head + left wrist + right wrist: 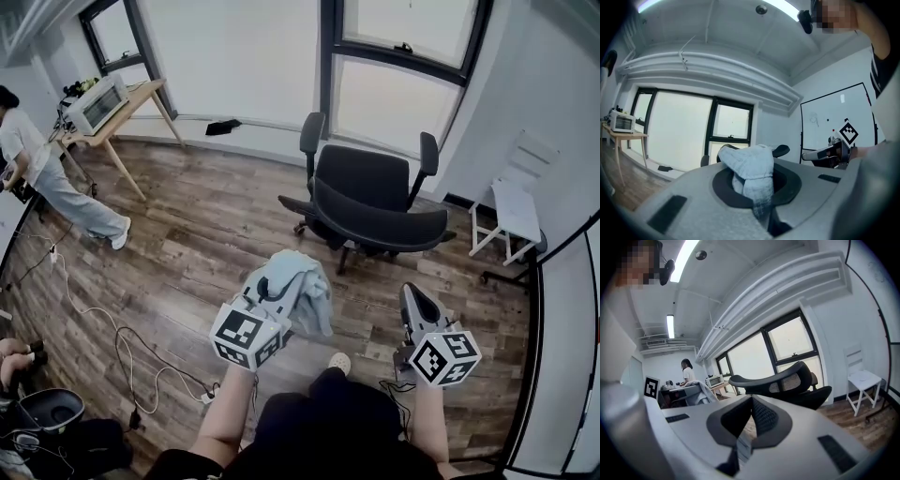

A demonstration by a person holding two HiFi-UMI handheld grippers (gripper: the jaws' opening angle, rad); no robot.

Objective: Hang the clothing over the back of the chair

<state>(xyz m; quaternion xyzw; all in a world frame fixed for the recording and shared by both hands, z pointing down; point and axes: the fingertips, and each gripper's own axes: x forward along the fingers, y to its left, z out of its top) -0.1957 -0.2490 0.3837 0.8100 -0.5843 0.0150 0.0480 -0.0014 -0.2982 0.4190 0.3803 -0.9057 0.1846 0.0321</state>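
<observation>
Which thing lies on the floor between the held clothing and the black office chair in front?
Nothing stands there. In the head view, only bare wooden floor separates the clothing from the chair.

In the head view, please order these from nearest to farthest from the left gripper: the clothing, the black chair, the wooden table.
1. Clothing, in its grip.
2. Black chair, ahead, to the right.
3. Wooden table, far left.

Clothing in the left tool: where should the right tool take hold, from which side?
Probably the fold of the clothing hanging loose on its right, nearest the right tool, coming from that side: the left tool pinches the bunched middle, leaving this edge free.
</observation>
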